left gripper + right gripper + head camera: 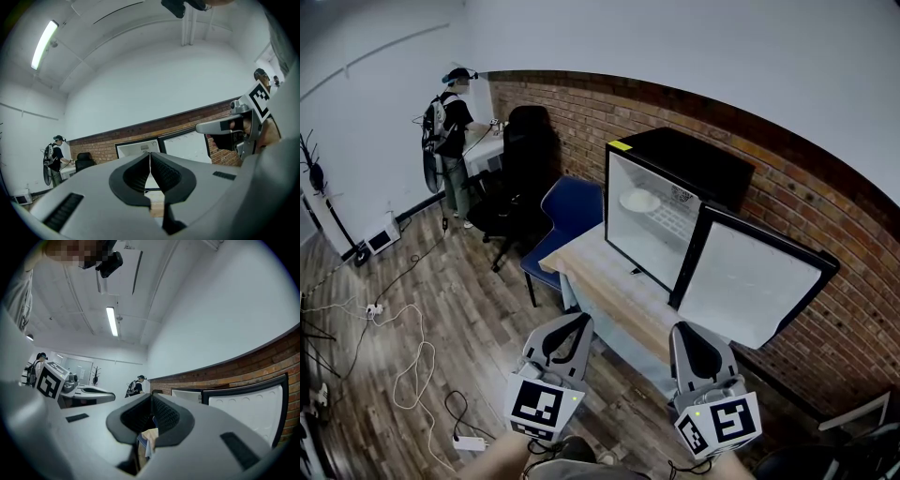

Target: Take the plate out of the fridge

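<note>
A black mini fridge (675,202) stands on a wooden table (600,286), its door (755,281) swung open to the right. Inside, a white plate (639,200) lies on a wire shelf. Both grippers hang in front of the table, short of the fridge and pointing toward it. My left gripper (580,319) is shut with nothing in it; its tips meet in the left gripper view (150,153). My right gripper (683,328) is likewise shut and empty (151,397). The fridge (138,147) and its door (185,146) show beyond the left jaws; the plate is too small to make out there.
A blue chair (570,217) sits at the table's left end, with a black office chair (523,164) behind it. A person (453,141) stands at a desk far back left. Cables (398,361) trail over the wooden floor. A brick wall (806,187) backs the fridge.
</note>
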`<state>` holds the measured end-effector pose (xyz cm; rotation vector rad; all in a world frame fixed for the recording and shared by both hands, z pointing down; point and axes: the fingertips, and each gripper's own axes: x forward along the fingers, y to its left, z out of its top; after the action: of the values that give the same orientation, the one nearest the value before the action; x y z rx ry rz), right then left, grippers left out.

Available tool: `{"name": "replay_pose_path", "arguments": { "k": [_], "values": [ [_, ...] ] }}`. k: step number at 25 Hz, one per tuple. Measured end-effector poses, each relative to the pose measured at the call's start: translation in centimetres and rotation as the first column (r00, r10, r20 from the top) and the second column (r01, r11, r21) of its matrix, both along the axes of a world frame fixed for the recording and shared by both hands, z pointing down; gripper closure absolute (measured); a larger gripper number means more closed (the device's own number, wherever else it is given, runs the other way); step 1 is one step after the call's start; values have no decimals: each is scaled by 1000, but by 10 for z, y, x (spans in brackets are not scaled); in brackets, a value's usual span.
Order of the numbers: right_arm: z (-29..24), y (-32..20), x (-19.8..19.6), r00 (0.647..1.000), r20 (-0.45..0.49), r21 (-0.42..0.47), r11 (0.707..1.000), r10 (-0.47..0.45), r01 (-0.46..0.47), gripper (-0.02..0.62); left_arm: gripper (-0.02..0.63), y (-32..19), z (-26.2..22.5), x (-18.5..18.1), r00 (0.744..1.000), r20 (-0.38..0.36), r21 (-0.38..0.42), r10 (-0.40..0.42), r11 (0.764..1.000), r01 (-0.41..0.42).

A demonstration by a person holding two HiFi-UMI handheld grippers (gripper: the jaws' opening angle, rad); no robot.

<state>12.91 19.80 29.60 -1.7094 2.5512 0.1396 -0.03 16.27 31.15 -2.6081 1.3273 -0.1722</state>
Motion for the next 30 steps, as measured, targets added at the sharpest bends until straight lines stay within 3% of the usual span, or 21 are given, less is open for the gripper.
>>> {"name": "replay_pose_path", "arguments": {
  "k": [13,30],
  "values": [
    [6,-23,6,1000,-8,5,1000,-26,26,561,588,-16,1,10,1000,6,13,-13,1000,13],
    [25,-103,-5,1000,-26,-32,999,-14,13,561,588,-96,18,-1,1000,-9,-4,-3,1000,3]
  ]
}}
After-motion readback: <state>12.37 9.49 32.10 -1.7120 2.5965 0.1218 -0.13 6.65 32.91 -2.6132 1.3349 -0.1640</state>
